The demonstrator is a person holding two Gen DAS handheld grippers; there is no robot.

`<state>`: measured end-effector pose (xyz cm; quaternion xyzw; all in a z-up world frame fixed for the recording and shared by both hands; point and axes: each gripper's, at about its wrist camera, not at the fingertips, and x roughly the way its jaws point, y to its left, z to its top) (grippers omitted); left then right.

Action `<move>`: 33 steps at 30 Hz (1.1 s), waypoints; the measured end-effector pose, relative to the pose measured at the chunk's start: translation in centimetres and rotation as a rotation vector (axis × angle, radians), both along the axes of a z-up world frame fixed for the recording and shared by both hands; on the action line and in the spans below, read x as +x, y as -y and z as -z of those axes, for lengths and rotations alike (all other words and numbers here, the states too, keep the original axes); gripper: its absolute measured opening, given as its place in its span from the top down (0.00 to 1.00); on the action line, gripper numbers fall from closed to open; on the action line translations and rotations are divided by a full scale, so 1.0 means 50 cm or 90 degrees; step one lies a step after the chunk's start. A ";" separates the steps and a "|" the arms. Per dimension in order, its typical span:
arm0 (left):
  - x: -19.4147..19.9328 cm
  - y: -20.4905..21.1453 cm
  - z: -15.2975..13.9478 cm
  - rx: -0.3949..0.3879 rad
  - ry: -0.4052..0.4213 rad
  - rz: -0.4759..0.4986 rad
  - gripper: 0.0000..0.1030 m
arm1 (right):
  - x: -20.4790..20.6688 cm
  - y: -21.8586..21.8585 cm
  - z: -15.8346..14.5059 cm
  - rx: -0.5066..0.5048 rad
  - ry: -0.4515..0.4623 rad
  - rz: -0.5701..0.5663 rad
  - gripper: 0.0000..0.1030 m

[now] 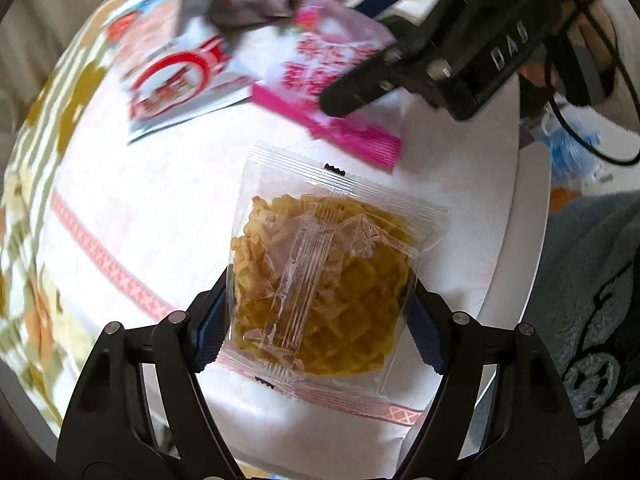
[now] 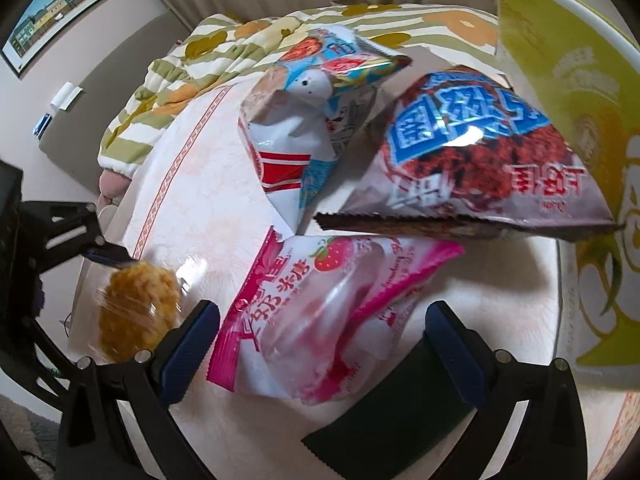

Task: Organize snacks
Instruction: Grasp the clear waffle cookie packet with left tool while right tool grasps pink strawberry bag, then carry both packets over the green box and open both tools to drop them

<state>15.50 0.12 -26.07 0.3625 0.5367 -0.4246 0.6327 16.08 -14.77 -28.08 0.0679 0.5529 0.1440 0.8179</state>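
My left gripper (image 1: 320,320) is closed on a clear packet of yellow crispy snack (image 1: 324,280) and holds it over the white tabletop (image 1: 160,208). The same packet (image 2: 138,312) shows in the right wrist view at the lower left, with the left gripper's fingers (image 2: 108,256) on it. My right gripper (image 2: 324,340) is open, its jaws on either side of a pink strawberry candy bag (image 2: 320,320) that lies on the table. In the left wrist view the right gripper (image 1: 360,80) hangs over that pink bag (image 1: 328,80).
A brown snack bag with a blue label (image 2: 472,160) and a white, red and blue bag (image 2: 304,128) lie behind the pink bag. A large yellow-green tub (image 2: 580,160) stands at the right. A flowered cloth (image 2: 224,52) lies at the back. The table's edge (image 1: 516,240) runs along the right.
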 end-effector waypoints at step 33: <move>0.061 0.121 -0.356 -0.204 0.154 -0.223 0.28 | -0.118 0.169 -0.360 -0.060 0.144 0.141 0.49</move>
